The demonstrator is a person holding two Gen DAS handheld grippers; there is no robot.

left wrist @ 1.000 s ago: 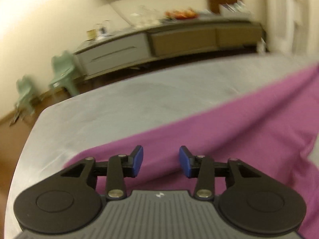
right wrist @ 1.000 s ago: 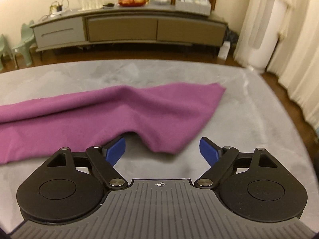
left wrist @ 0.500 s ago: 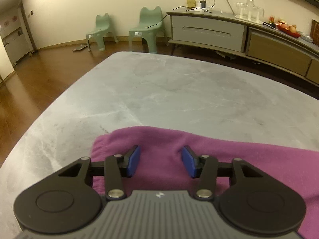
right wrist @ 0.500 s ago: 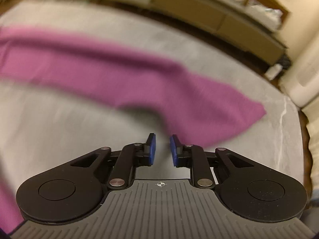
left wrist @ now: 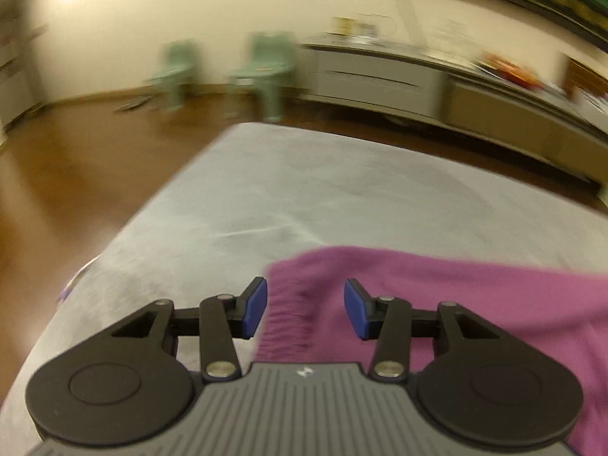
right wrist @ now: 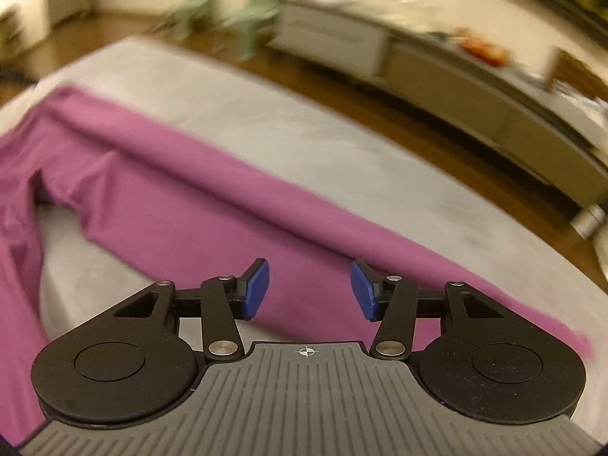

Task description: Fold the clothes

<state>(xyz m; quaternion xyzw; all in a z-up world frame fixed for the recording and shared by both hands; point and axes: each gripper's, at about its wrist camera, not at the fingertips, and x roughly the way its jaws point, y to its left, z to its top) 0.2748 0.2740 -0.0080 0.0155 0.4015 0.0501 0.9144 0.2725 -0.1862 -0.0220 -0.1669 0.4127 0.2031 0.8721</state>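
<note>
I am holding the left gripper [left wrist: 303, 309] partly open above the end of the purple garment [left wrist: 437, 304]; its blue pads [left wrist: 254, 308] are standing clear of the cloth, gripping nothing, with the garment's edge lying beneath the gap between them. The right gripper [right wrist: 309, 289] is opening, its jaws hanging empty over a long purple stretch of the same garment [right wrist: 197, 205], with cloth under the gap but none pinched between the pads.

The garment is lying spread along the grey table [left wrist: 342, 190]. In the right wrist view it is running from the far left corner down to the near right, with one part branching off along the left edge and bare table showing between the two stretches. In the left wrist view its end is sitting near the table's left side, just ahead of the fingers.

Beyond the table, blurred, two pale green chairs [left wrist: 262, 72] are standing on a wooden floor [left wrist: 76, 159] beside a long low sideboard [left wrist: 437, 87] against a cream wall.
</note>
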